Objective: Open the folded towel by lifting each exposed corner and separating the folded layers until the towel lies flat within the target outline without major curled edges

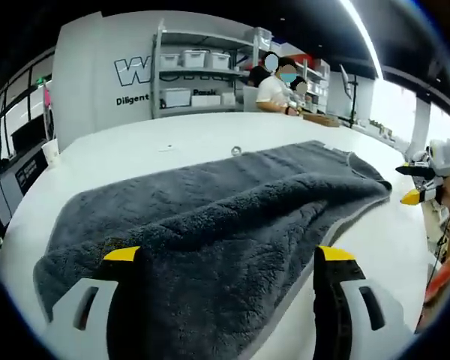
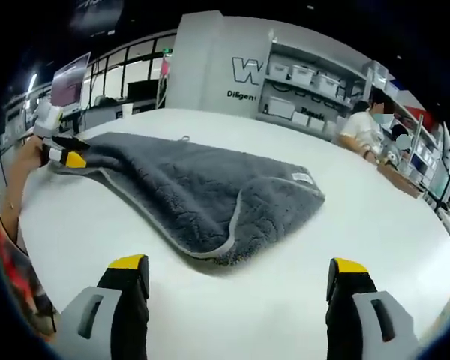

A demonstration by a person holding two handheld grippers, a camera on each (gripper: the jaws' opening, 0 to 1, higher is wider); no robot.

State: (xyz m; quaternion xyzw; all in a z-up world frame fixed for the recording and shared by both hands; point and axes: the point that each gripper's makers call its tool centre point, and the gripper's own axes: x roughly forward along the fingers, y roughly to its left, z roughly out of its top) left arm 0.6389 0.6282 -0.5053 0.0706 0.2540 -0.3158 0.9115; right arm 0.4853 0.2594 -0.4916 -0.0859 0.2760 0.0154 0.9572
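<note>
A dark grey towel (image 1: 225, 217) lies folded on the white table (image 1: 135, 146), and we work it from two sides. In the left gripper view our left gripper (image 1: 229, 259) stands open, its yellow-tipped jaws set wide on either side of the towel's near edge, with the pile between them but not pinched. At the far end of the cloth, close to the table's edge, the right gripper (image 1: 420, 187) hangs just off the towel's corner.

In the right gripper view our right gripper (image 2: 236, 270) is also open, jaws spread over bare table just short of the towel (image 2: 202, 191), touching nothing. Here the fold is plain: an upper layer doubled over a lower one, a pale hemmed edge (image 2: 232, 225) curving round the nearest corner and a small white label (image 2: 302, 178) near the hem. The left gripper (image 2: 64, 154) sits at the towel's far corner, held by a hand whose forearm (image 2: 11, 195) runs along the table's side.

We judge the cloth thick, soft and limp, light enough to lift but sure to sag and drag. The hemmed corner of the top layer looks the firmest hold. Pinching too deep risks taking both layers together.

Shelves with storage bins (image 2: 304, 75) and seated people (image 2: 360, 127) fill the background.
</note>
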